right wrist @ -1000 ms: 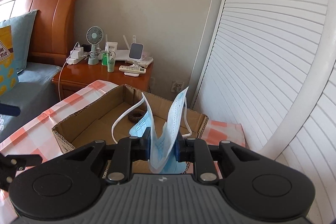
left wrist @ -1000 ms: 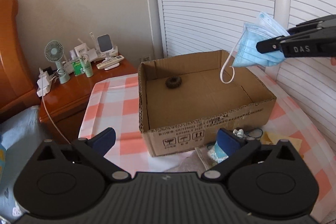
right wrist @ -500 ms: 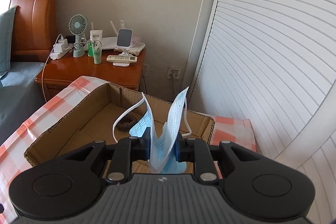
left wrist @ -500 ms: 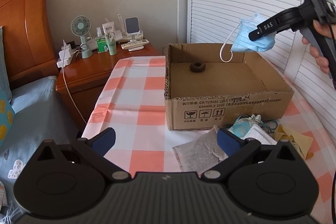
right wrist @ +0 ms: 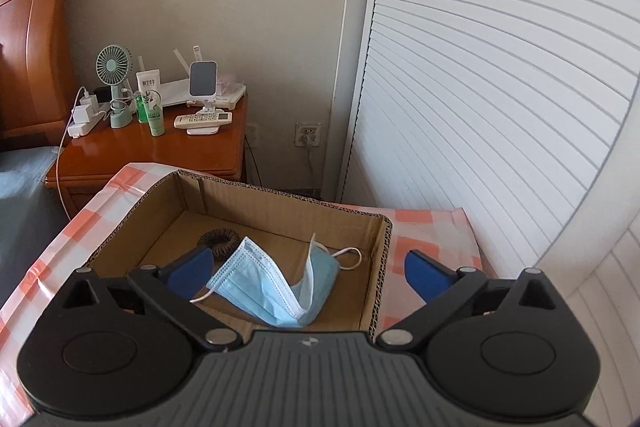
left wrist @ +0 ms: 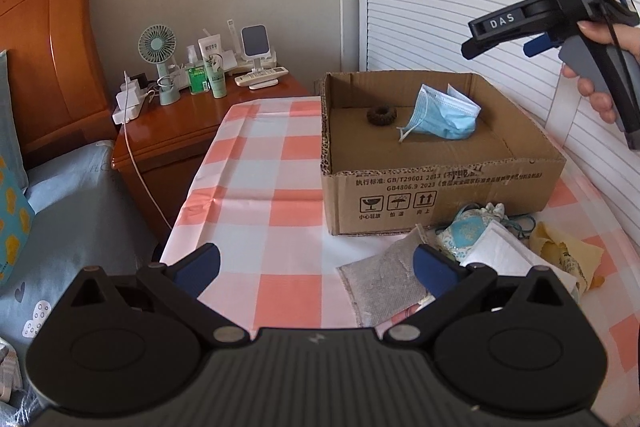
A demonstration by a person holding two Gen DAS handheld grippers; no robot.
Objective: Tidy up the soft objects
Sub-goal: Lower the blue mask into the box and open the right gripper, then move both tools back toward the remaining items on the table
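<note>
Mask lies in the box, my right jaws opening above it with nothing between them.

I hold the right gripper (right wrist: 306,273) over the open brown cardboard box (left wrist: 440,183); the crumpled light-blue pleated face mask (left wrist: 442,115) lies on its floor beside the dark ring-shaped hair scrunchie (left wrist: 382,115). I should lift straight up so no ear loop snags. My left gripper (left wrist: 316,267) is spread and empty, in front of the box near the grey cloth pouch (left wrist: 380,287). The pile there is partly hidden behind my finger; its pieces are hard to tell apart.
</note>
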